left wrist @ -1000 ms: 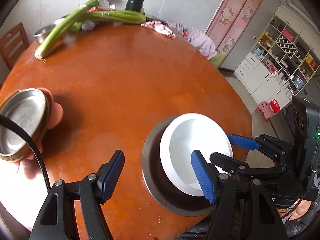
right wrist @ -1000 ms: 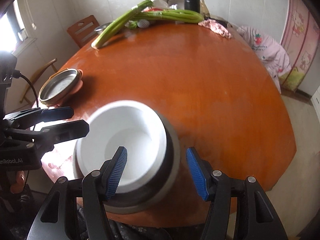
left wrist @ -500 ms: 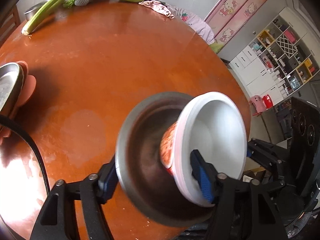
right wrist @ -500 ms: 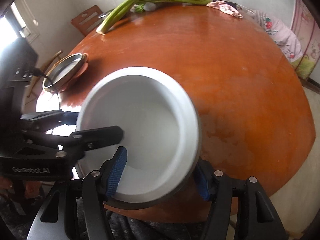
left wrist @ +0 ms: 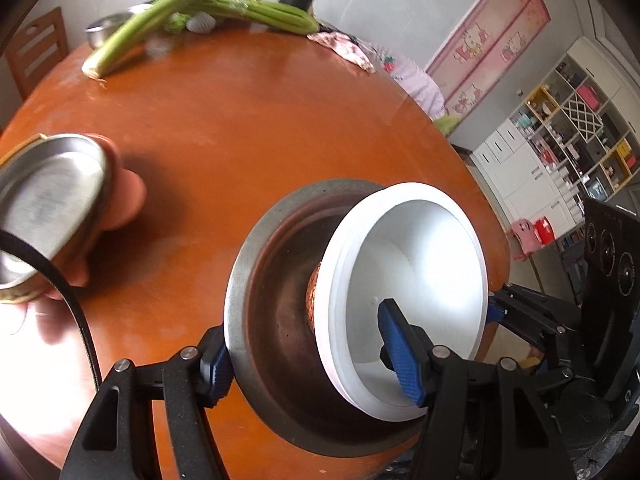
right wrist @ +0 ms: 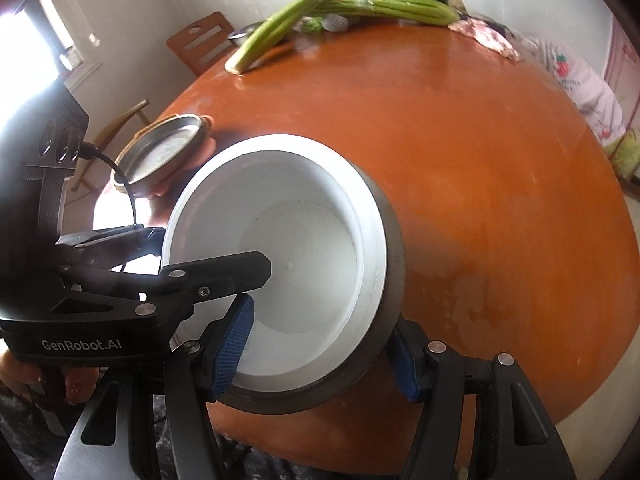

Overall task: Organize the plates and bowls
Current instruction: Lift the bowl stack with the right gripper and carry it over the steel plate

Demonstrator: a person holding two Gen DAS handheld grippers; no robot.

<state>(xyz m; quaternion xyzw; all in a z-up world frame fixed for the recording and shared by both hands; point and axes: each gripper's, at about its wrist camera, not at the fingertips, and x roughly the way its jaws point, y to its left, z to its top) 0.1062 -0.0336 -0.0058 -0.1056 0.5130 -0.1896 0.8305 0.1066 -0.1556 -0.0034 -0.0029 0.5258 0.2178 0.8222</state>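
Both claws clamp one stack: left claw point(left wrist: 316, 354) & right claw point(right wrist: 320, 340) grip white bowl point(left wrist: 416, 300) nested in metal bowl point(left wrist: 276, 320), tilted over near tabletop point(left wrist: 248, 128) edge; metal plates point(left wrist: 48, 208) lie far left.

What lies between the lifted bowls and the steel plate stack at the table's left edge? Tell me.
Only bare orange table separates the white bowl from the steel plate, shown in the left wrist view.

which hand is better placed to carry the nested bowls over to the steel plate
Left. Both grippers clamp the nested bowls, but the steel plate lies on the side of the left gripper; the right gripper would have to reach across.
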